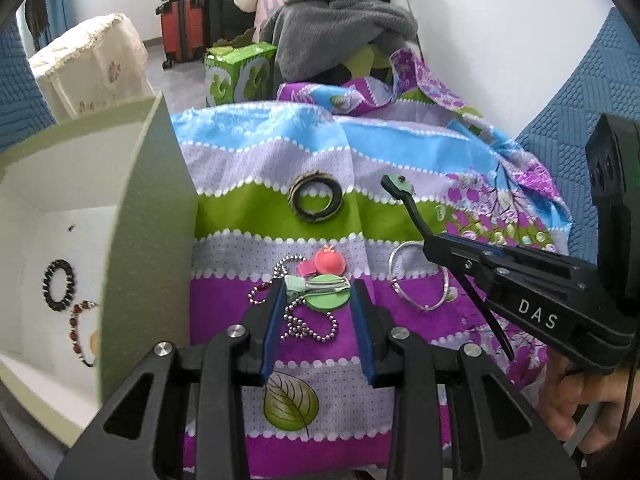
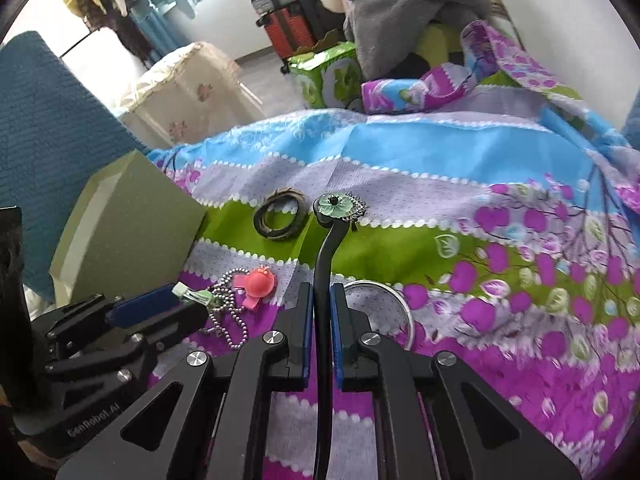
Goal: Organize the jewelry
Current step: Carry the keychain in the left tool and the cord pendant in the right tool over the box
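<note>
Already the right gripper [image 2: 321, 320] is clamped mid-stem on the black hair stick [image 2: 322, 264]: stiff, light, flower end prob. fragile.

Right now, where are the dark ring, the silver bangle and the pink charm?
Dark ring [image 1: 316, 197]: left wrist view, on its right band.
Silver bangle [image 1: 400, 294]: left wrist view, on its lower left rim.
Pink charm [image 2: 262, 280]: right wrist view, on its round body.
</note>
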`<action>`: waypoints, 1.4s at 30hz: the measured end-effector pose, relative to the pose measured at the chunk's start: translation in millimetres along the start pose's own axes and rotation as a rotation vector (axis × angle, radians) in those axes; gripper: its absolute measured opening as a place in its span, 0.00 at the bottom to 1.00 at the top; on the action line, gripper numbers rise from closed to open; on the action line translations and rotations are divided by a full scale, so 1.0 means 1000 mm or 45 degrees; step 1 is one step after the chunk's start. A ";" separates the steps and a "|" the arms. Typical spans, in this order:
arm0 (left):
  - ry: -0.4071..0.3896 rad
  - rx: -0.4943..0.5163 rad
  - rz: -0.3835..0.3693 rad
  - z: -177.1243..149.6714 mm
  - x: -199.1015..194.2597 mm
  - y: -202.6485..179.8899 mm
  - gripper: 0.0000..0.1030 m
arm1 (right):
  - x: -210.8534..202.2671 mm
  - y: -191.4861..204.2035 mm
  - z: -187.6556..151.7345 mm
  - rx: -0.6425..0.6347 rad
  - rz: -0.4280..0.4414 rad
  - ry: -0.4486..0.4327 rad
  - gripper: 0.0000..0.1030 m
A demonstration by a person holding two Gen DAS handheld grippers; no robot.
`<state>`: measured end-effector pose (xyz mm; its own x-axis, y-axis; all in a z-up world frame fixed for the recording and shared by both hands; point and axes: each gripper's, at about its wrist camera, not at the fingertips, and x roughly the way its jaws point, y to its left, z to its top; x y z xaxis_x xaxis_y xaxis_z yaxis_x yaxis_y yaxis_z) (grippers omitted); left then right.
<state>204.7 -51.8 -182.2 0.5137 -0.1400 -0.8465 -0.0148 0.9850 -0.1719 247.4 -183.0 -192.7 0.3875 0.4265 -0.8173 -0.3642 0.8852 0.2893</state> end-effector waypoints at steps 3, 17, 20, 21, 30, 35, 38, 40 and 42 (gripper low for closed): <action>-0.021 -0.004 -0.013 0.004 -0.015 -0.001 0.32 | -0.018 0.007 -0.003 0.003 -0.041 -0.026 0.06; -0.199 0.006 -0.017 0.044 -0.119 0.018 0.32 | -0.112 0.060 0.021 0.009 -0.089 -0.187 0.06; -0.238 0.007 -0.001 0.052 -0.142 0.028 0.33 | -0.127 0.078 0.035 -0.006 -0.089 -0.218 0.06; -0.252 0.001 0.004 0.055 -0.149 0.033 0.33 | -0.132 0.087 0.040 -0.014 -0.088 -0.232 0.06; -0.328 -0.057 0.027 0.067 -0.197 0.085 0.33 | -0.149 0.157 0.067 -0.078 -0.093 -0.310 0.06; -0.327 -0.086 0.046 0.065 -0.201 0.120 0.33 | -0.134 0.189 0.070 -0.068 -0.084 -0.311 0.06; -0.313 -0.097 0.061 0.058 -0.194 0.141 0.33 | -0.117 0.205 0.066 -0.068 -0.091 -0.293 0.06; -0.289 -0.107 0.056 0.053 -0.186 0.152 0.33 | -0.101 0.213 0.061 -0.066 -0.095 -0.268 0.06; -0.249 -0.122 0.063 0.047 -0.175 0.166 0.33 | -0.088 0.218 0.057 -0.063 -0.098 -0.238 0.06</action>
<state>152.8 140.7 -38.8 0.6669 -0.0606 -0.7427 -0.1205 0.9748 -0.1878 182.0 -16.7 -29.6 0.5644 0.3890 -0.7280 -0.3667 0.9084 0.2011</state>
